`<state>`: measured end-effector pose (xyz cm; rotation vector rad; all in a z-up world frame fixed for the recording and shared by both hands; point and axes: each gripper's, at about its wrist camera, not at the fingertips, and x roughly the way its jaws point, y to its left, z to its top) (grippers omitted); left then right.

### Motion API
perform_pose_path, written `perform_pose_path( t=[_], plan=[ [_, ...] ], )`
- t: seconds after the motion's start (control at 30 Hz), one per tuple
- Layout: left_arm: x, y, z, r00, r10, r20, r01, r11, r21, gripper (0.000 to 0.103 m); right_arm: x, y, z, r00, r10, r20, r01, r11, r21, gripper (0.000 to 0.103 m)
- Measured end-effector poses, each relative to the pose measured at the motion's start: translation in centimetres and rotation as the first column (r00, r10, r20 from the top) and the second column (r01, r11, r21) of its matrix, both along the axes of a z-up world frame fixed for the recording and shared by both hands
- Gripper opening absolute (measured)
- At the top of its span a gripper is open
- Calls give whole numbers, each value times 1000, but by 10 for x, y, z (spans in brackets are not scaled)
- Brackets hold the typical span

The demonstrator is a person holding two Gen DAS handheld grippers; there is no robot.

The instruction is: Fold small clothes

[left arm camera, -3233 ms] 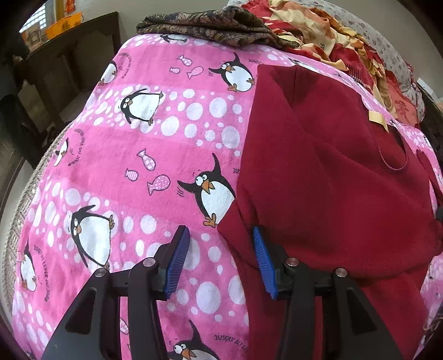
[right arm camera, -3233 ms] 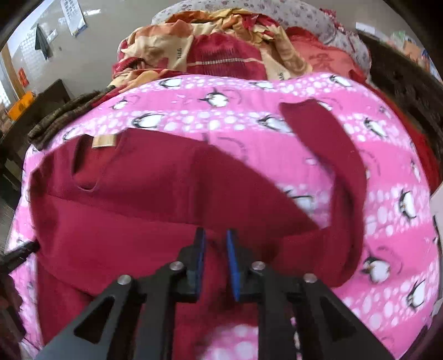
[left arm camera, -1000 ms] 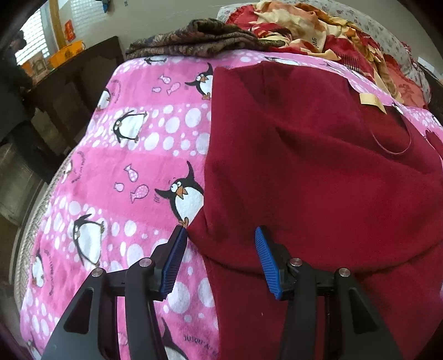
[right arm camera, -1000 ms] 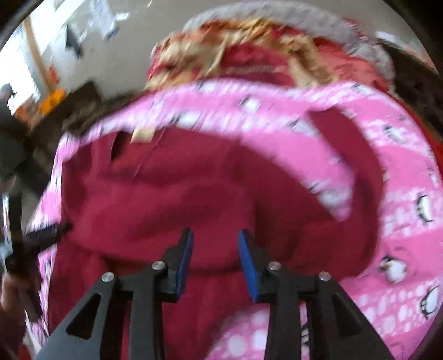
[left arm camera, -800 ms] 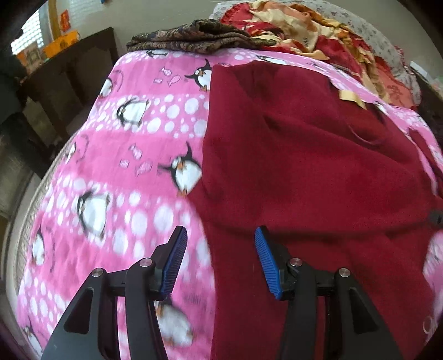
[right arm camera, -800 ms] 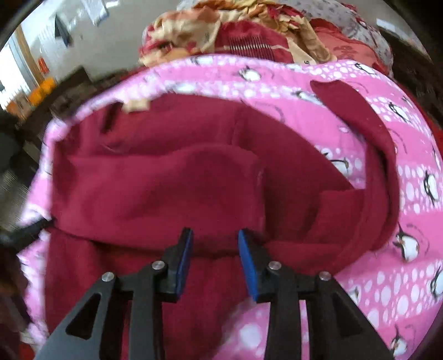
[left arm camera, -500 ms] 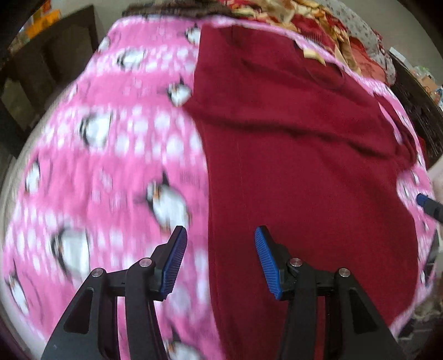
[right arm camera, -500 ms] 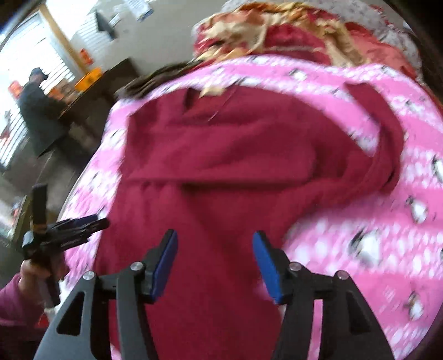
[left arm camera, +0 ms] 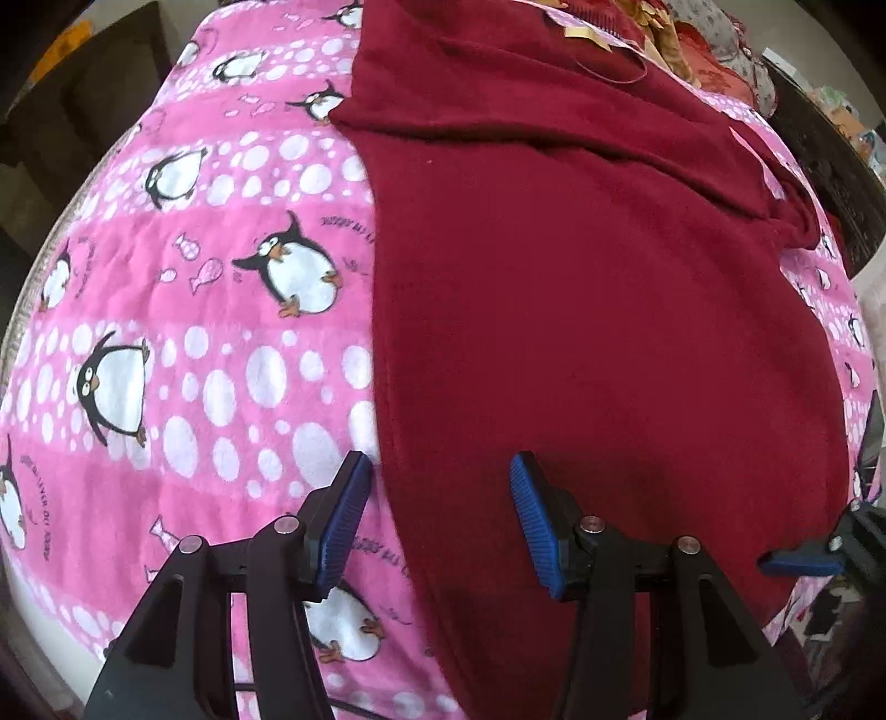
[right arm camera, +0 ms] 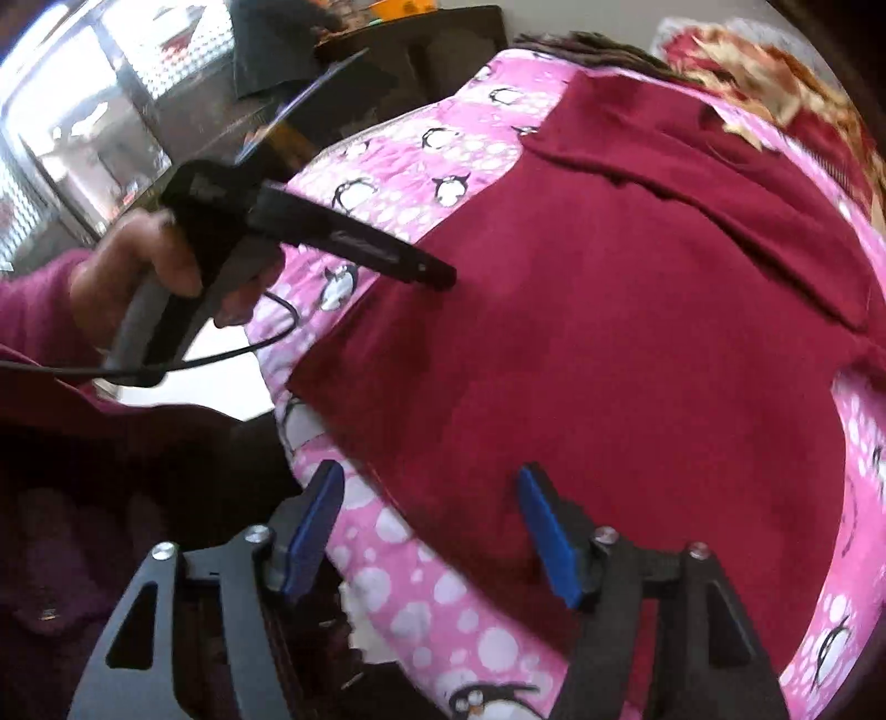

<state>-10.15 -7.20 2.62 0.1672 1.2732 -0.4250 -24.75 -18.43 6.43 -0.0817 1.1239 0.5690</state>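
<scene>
A dark red fleece garment (left arm camera: 598,310) lies spread on a pink penguin-print blanket (left arm camera: 183,310), its sleeves folded across the chest and a tan neck label (left arm camera: 581,30) at the far end. My left gripper (left arm camera: 437,515) is open and empty, hovering over the garment's near left hem edge. My right gripper (right arm camera: 429,526) is open and empty over the near hem (right arm camera: 443,487) of the garment (right arm camera: 637,310). The left gripper also shows in the right wrist view (right arm camera: 432,274), held in a hand above the garment's left side.
A pile of patterned clothes (right arm camera: 775,72) lies beyond the garment. Dark furniture (left arm camera: 83,94) stands left of the bed. The blanket's near edge (right arm camera: 421,626) drops off just below my right gripper. The right gripper's blue tip (left arm camera: 797,562) shows at the left wrist view's right edge.
Both grippers pulled back from the folded sleeve area toward the garment's near hem. The right gripper opened wider; the left stayed open.
</scene>
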Motion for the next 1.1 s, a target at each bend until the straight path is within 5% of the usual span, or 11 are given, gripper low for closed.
perform_pose_path(
  t=[0.07,0.17,0.23,0.3,0.4,0.53,0.7,0.8,0.87,1.0,1.1],
  plan=[
    [-1,-2,1,1000,-9,1,9,1000,-8,28,-1,12,-11,999,34,-4,-34,997,-69,69],
    [-4,-2,3,1000,-15,-2,14,999,-40,5,-3,30,-19,995,72,71,-59,982,-179,68],
    [-5,3,7,1000,-23,8,23,999,-41,0,3,35,-25,997,42,71,-28,984,-178,55],
    [-4,12,17,1000,-24,7,24,997,-68,0,9,38,-24,998,17,64,-7,988,-153,23],
    [-6,30,44,998,-43,54,48,994,-93,0,20,33,-10,1000,-4,-30,4,1000,-7,14],
    [-6,57,53,998,-26,54,32,993,-114,0,19,35,2,997,8,-71,2,990,144,14],
    [-7,51,21,1000,8,-18,-8,999,-47,0,18,48,-30,991,10,-132,6,993,122,23],
    [-4,50,31,1000,20,-16,-21,998,-66,0,19,34,-14,987,-8,-162,36,985,168,56],
    [-6,53,43,1000,11,27,-10,999,-47,0,16,17,7,992,-38,-116,57,986,159,62],
    [3,42,66,992,-14,129,18,1000,-26,5,28,-43,34,975,-220,-18,220,969,116,65],
    [15,27,67,991,-16,133,23,999,-49,10,47,-96,36,901,-433,19,430,899,79,65]
  ],
)
